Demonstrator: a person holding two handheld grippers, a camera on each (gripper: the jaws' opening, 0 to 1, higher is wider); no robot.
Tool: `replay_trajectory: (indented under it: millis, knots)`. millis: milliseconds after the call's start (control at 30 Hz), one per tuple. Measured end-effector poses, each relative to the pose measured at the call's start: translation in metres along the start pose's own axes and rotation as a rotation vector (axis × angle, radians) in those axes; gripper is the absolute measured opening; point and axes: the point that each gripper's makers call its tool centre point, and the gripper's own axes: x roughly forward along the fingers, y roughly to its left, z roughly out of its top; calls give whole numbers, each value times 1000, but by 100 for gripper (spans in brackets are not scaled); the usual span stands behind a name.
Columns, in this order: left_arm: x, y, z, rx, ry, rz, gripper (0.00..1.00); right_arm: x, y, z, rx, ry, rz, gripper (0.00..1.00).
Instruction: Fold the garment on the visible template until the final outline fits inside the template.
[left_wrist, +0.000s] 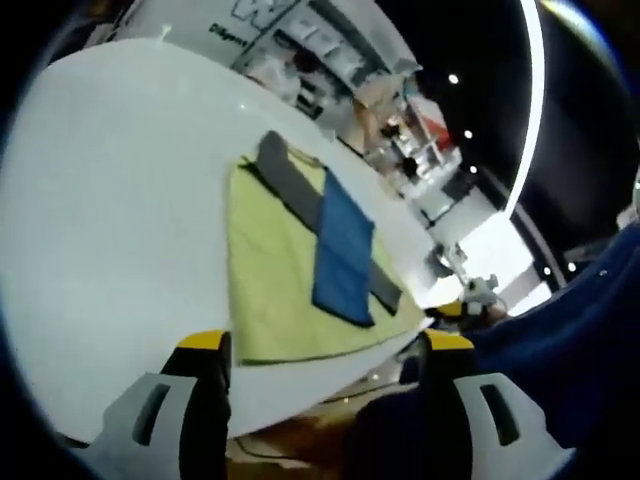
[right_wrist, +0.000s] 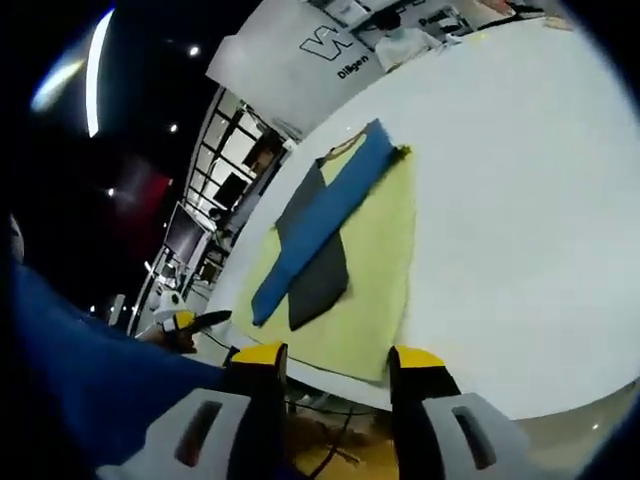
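Note:
A yellow-green template (left_wrist: 265, 285) (right_wrist: 385, 255) lies flat on the white table. On it rest a long blue garment strip (left_wrist: 343, 255) (right_wrist: 325, 215) and a dark grey strip (left_wrist: 290, 180) (right_wrist: 318, 275), crossing each other; the blue lies on top. The grey end pokes past the template's far edge in the left gripper view. My left gripper (left_wrist: 326, 342) hovers open at the template's near edge, holding nothing. My right gripper (right_wrist: 337, 356) is open too, just off the template's near corner, with nothing between its yellow-tipped fingers (right_wrist: 258, 353).
The round white table (left_wrist: 110, 200) (right_wrist: 530, 200) spreads wide around the template, its edge close to both grippers. A blue sleeve (left_wrist: 560, 330) (right_wrist: 70, 360) fills one side of each view. Shelves and a lettered white banner (right_wrist: 300, 60) stand beyond the table.

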Motion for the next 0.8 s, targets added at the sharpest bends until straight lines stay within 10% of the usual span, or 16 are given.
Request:
replay_trajectory:
  millis: [433,800]
  knots:
    - [24,-1,26,-87,-120,-25,66,23,1,14,64,-56,21,29]
    - [11,5,12,-91,-102,-29,55,18,-6,1,98,-47,11,18]
